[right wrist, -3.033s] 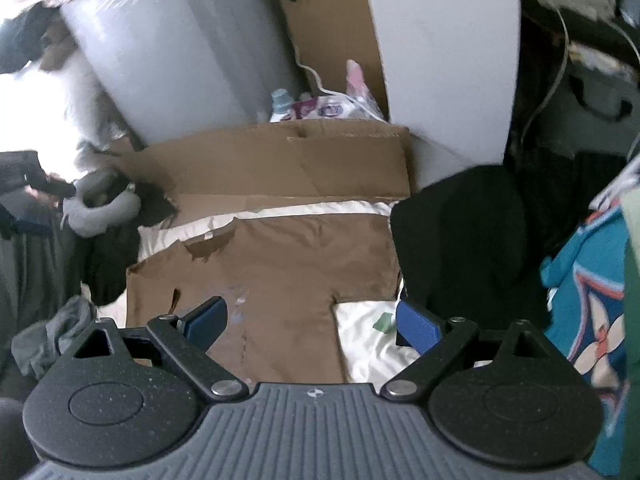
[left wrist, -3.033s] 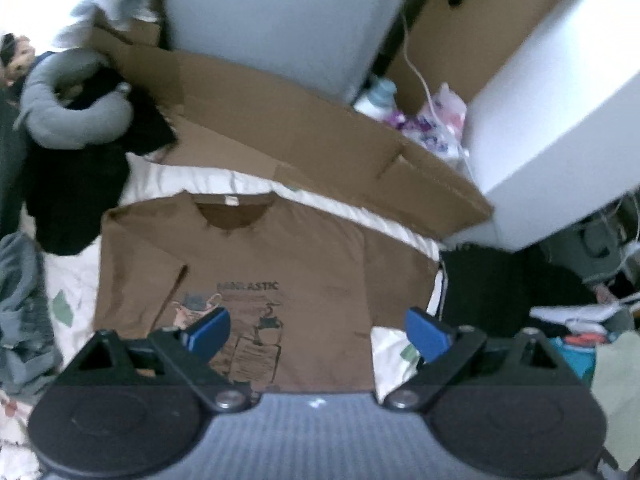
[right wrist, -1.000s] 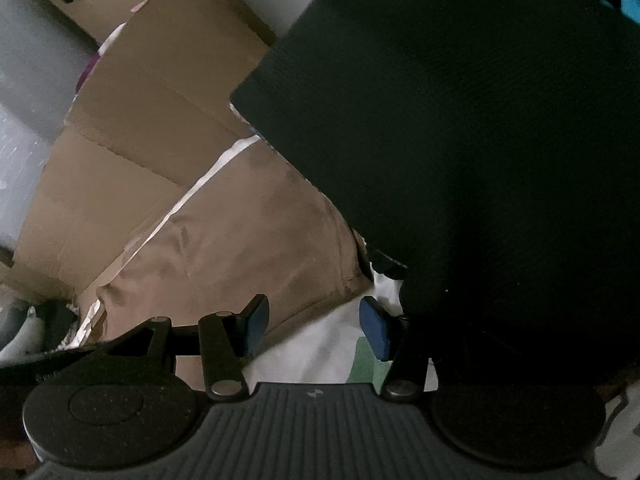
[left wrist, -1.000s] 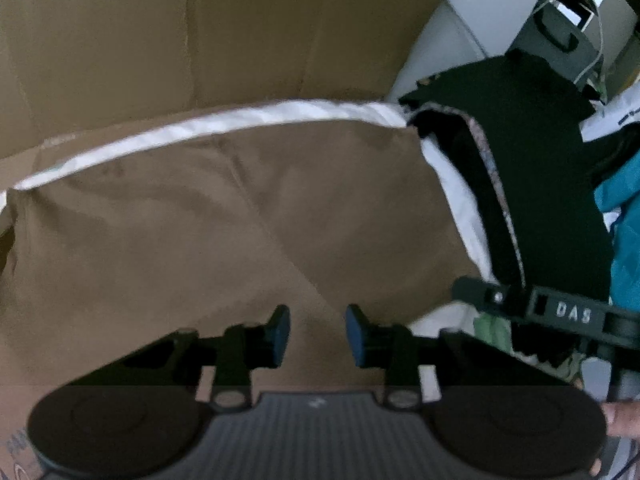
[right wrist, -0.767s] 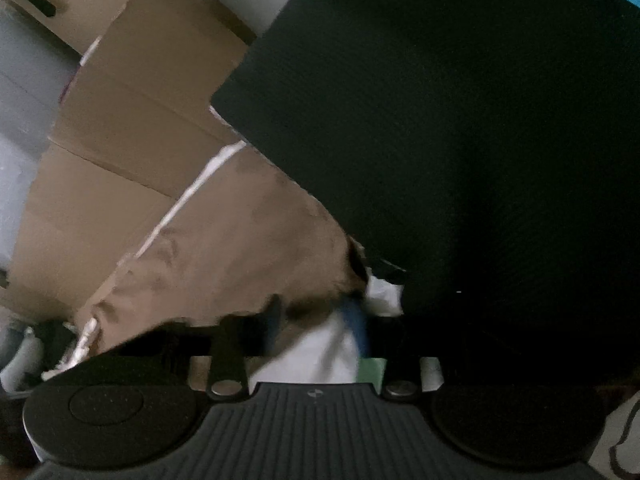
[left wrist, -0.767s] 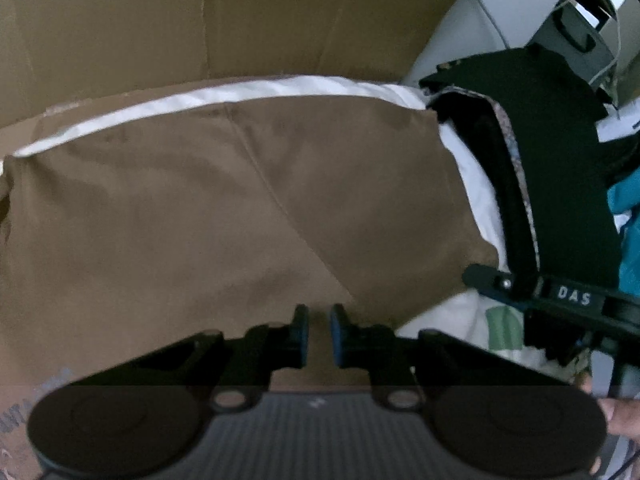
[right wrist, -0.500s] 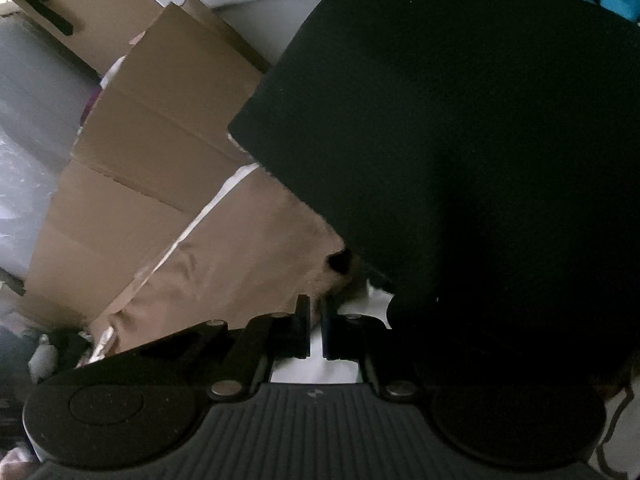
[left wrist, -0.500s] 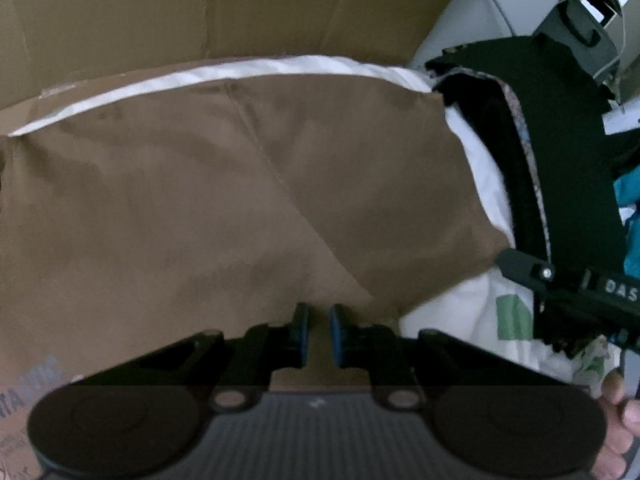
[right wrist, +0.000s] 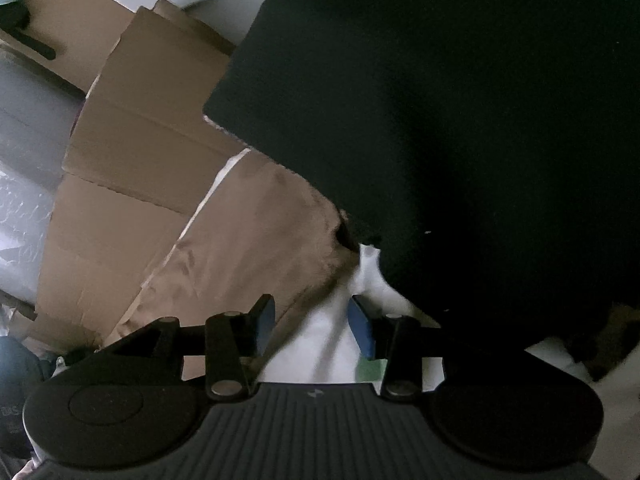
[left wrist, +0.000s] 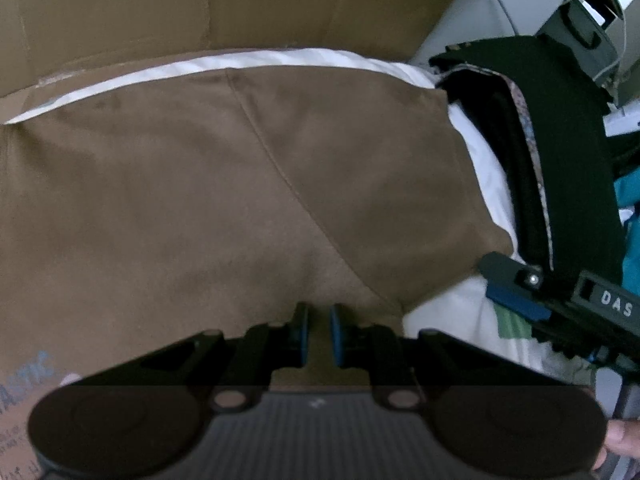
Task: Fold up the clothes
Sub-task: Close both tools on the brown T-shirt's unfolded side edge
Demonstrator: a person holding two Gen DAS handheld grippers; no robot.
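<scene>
A brown T-shirt [left wrist: 200, 208] lies flat on a white sheet [left wrist: 436, 312]. Its sleeve [left wrist: 380, 184] points to the right. My left gripper [left wrist: 319, 334] is shut on the shirt's cloth near the armpit. My right gripper [right wrist: 312, 324] is open just off the sleeve's end [right wrist: 280, 240], over the white sheet [right wrist: 320, 340], with nothing between the pads. The right gripper also shows at the right of the left wrist view [left wrist: 516, 292]. In the right wrist view the sleeve cuff lies beside a black garment [right wrist: 460, 120].
Flattened cardboard [left wrist: 200, 12] stands along the far edge of the sheet and shows in the right wrist view [right wrist: 132, 152]. A black garment with a patterned edge [left wrist: 560, 152] lies right of the sleeve. Teal cloth [left wrist: 628, 192] lies further right.
My left gripper has closed on the shirt and stays shut. My right gripper was shut half a second ago and has now opened; the sleeve lies free.
</scene>
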